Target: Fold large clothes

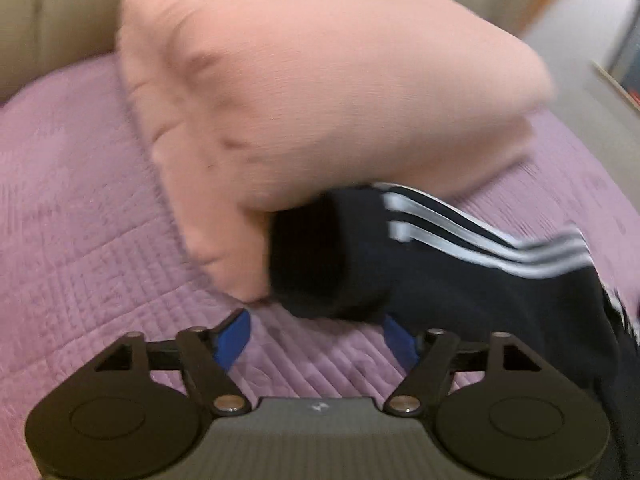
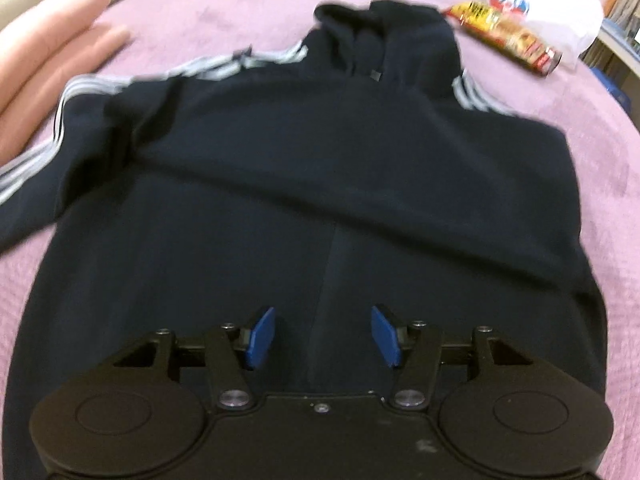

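While both views are smeared by blur, the layout reads clearly: a dark navy hoodie (image 2: 320, 184) with white sleeve stripes lies spread flat, hood away from the camera, on a lilac quilted bedspread (image 2: 600, 168); right gripper (image 2: 323, 338) hangs over its lower body, jaws apart, nothing between the blue pads; left gripper (image 1: 316, 338) sits just short of the sleeve cuff (image 1: 328, 256), jaws wide, gripping nothing; cuff rests against a pink pillow (image 1: 320, 92); snack packet (image 2: 504, 38) lies beyond the hood.
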Demonstrator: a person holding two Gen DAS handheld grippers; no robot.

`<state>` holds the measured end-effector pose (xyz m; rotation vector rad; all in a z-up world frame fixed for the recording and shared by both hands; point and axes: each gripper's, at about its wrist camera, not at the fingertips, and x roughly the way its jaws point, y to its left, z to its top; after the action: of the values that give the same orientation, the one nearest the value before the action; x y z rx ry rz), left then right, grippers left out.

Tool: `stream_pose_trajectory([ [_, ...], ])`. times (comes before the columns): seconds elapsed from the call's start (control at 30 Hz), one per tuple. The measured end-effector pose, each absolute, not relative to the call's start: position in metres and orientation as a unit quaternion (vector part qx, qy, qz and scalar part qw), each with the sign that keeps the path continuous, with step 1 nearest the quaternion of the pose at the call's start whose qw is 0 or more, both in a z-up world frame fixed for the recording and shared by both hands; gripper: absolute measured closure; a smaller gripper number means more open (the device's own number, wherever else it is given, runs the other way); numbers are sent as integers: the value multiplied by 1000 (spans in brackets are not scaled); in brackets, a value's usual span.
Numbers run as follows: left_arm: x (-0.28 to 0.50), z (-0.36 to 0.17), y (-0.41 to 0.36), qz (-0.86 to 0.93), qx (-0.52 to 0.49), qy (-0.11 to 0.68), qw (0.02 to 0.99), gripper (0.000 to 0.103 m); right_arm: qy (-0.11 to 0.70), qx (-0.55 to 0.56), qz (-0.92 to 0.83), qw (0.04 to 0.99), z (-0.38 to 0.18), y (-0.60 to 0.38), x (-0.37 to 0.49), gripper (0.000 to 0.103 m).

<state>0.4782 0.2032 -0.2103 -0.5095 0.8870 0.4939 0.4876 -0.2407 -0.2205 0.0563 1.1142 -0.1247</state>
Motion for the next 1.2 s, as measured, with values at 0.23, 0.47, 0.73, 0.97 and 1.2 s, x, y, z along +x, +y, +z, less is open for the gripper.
stream_pose_trajectory([
  [0.23, 515, -242, 219, 234, -274, 408, 839, 20, 540, 33, -54, 840, -228, -235, 483, 34],
  [0.47, 496, -239, 223, 251, -265, 380, 850, 76, 533, 34, -49, 844, -229, -237, 478, 28],
  [0.73, 471, -194, 189, 173, -231, 344, 893, 96, 523, 30, -39, 851, -229, -238, 474, 26],
  [0.97, 486, -95, 142, 104, -214, 231, 943, 96, 525, 45, -25, 850, -227, -241, 469, 26],
  [1.2, 496, -6, 31, -86, -210, 154, 962, 96, 515, 101, -56, 849, -214, -279, 444, 26],
])
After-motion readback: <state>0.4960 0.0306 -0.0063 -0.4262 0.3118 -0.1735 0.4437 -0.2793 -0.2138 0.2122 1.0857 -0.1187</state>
